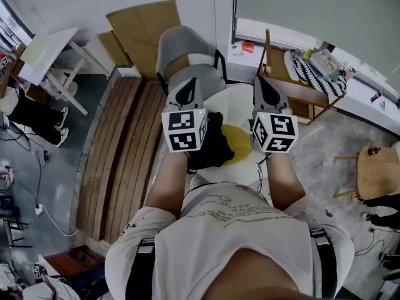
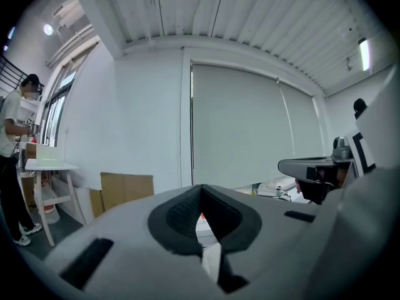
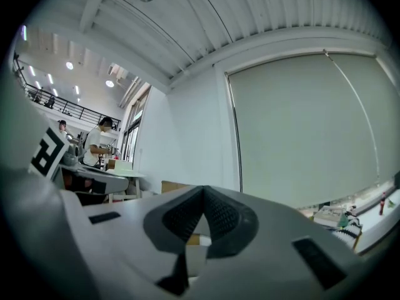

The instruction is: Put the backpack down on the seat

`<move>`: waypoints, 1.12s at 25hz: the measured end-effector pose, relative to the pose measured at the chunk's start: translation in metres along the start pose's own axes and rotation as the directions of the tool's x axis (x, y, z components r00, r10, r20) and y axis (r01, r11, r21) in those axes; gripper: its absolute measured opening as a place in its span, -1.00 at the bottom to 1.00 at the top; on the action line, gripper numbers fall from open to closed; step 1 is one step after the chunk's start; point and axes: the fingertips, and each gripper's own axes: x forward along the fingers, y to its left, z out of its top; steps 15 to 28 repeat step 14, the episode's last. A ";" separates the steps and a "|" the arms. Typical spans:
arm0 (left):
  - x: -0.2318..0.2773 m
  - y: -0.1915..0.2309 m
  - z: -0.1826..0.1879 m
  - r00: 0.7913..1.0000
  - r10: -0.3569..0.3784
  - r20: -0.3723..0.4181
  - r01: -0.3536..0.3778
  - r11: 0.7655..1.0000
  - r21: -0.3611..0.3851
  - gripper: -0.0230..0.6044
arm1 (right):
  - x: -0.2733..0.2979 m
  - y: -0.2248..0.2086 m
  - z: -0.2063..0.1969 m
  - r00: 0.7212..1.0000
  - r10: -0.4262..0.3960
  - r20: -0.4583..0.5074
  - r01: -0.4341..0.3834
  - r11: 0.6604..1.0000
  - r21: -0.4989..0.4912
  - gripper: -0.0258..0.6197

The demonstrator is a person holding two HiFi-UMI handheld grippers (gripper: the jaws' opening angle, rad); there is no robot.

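In the head view a black backpack (image 1: pixel 212 144) lies below my forearms on a white round seat (image 1: pixel 240 102), beside a yellow patch (image 1: pixel 236 144). I cannot tell whether a strap is still caught on my arm. My left gripper (image 1: pixel 187 87) is held up above the backpack's left side, shut, with nothing between its jaws. My right gripper (image 1: pixel 265 81) hangs level with it to the right, also shut and empty. The left gripper (image 2: pixel 201 191) and the right gripper (image 3: pixel 203 191) both face a white wall and a window blind in their own views, jaws pressed together.
A grey chair (image 1: pixel 181 52) stands just beyond the white seat. Wooden slats (image 1: pixel 125 149) cover the floor at left, with cardboard (image 1: pixel 144 27) and a white table (image 1: pixel 47 52) behind. A wooden chair with striped cloth (image 1: pixel 312 74) and a wooden stool (image 1: pixel 378 170) stand at right.
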 end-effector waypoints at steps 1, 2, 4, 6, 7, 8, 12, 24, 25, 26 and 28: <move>-0.001 -0.001 0.000 1.000 0.002 0.003 -0.002 1.000 0.003 -0.86 | 0.000 0.002 0.001 1.000 0.006 0.003 -0.006 1.000 -0.006 -0.84; -0.003 -0.001 0.000 1.000 0.003 0.004 -0.003 1.000 0.004 -0.86 | 0.000 0.004 0.000 1.000 0.012 0.002 -0.012 1.000 -0.008 -0.84; -0.005 -0.003 -0.002 1.000 0.004 0.002 -0.004 1.000 0.002 -0.86 | -0.001 0.007 -0.003 1.000 0.021 -0.004 -0.021 1.000 -0.007 -0.84; -0.007 -0.003 -0.003 1.000 0.004 0.001 -0.004 1.000 -0.001 -0.86 | -0.001 0.009 -0.006 1.000 0.029 -0.007 -0.029 1.000 -0.006 -0.84; -0.007 -0.003 -0.004 1.000 0.003 0.002 -0.003 1.000 -0.003 -0.86 | -0.001 0.010 -0.006 0.999 0.034 -0.002 -0.034 0.999 -0.004 -0.84; -0.008 -0.003 -0.003 1.000 0.002 0.005 -0.002 1.000 -0.005 -0.86 | -0.001 0.011 -0.005 0.999 0.040 0.009 -0.040 0.999 -0.001 -0.84; -0.011 0.000 -0.001 1.000 -0.002 0.025 0.002 1.000 -0.018 -0.86 | -0.001 0.015 -0.001 0.998 0.049 0.043 -0.049 0.999 -0.002 -0.84; -0.013 0.001 0.000 0.999 -0.006 0.035 0.007 1.000 -0.023 -0.86 | -0.001 0.018 -0.001 0.998 0.052 0.048 -0.052 0.999 -0.001 -0.84; -0.013 0.001 0.000 0.999 -0.006 0.035 0.007 1.000 -0.023 -0.86 | -0.001 0.018 -0.001 0.998 0.052 0.048 -0.052 0.999 -0.001 -0.84; -0.013 0.001 0.000 0.999 -0.006 0.035 0.007 1.000 -0.023 -0.86 | -0.001 0.018 -0.001 0.998 0.052 0.048 -0.052 0.999 -0.001 -0.84; -0.013 0.001 0.000 0.999 -0.006 0.035 0.007 1.000 -0.023 -0.86 | -0.001 0.018 -0.001 0.998 0.052 0.048 -0.052 0.999 -0.001 -0.84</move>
